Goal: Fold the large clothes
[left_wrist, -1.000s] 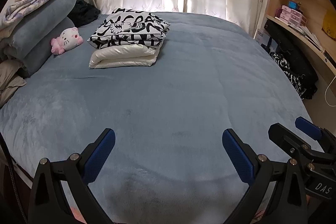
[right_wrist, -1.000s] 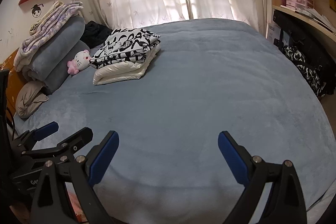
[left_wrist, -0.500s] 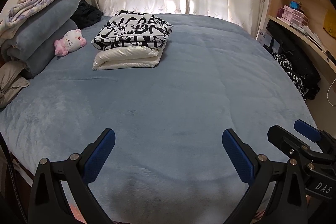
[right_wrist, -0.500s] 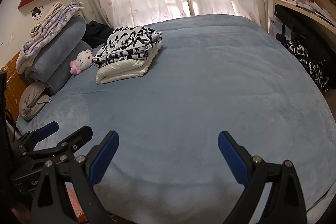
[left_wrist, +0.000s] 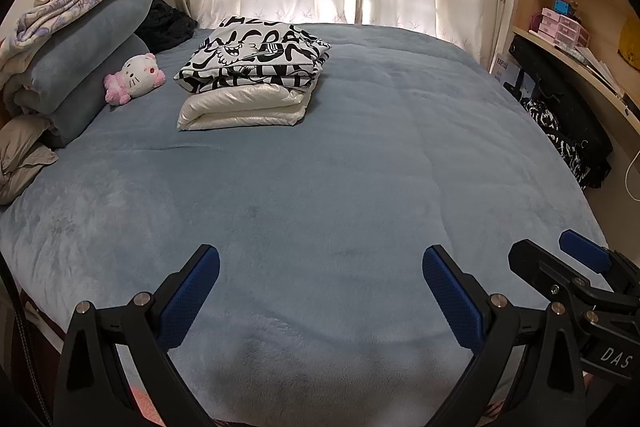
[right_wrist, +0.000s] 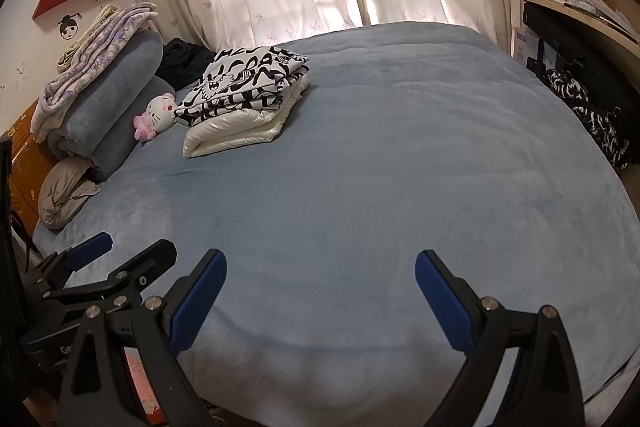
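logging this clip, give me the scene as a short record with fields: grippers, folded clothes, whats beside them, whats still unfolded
left gripper: open, empty, over the near edge of the bed
right gripper: open, empty, beside the left one
surface: blue-grey blanket spread over the bed
folded clothes: black-and-white printed garment stacked on a folded white garment, far left part of the bed
beside the stack: pink-and-white plush toy against rolled grey bedding
unfolded: black-and-white patterned cloth hanging off the right side by the shelves; garment type unclear
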A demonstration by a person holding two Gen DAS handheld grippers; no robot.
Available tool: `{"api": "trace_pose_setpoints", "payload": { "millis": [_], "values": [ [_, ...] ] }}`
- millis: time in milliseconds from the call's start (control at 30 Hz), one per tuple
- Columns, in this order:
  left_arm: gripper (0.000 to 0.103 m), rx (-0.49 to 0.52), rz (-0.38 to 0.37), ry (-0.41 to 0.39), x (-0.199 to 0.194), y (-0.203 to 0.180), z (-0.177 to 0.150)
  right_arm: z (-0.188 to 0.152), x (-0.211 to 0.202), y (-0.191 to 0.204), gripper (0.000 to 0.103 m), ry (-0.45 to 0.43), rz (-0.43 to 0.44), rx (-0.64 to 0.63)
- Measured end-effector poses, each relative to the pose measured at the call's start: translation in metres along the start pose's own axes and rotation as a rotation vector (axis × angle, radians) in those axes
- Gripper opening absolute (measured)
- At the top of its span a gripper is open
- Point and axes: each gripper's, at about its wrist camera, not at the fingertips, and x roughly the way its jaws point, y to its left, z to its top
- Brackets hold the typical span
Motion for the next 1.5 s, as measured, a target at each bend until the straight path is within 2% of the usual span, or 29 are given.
{"api": "trace_pose_setpoints", "payload": {
  "millis": [1500],
  "values": [
    [0.098, 0.016, 0.01, 0.008, 0.0047, 0.0036, -0.0008, -0.0024, 0.0043, -0.0009, 0.096, 0.015, -0.002, 0.014]
  ]
}}
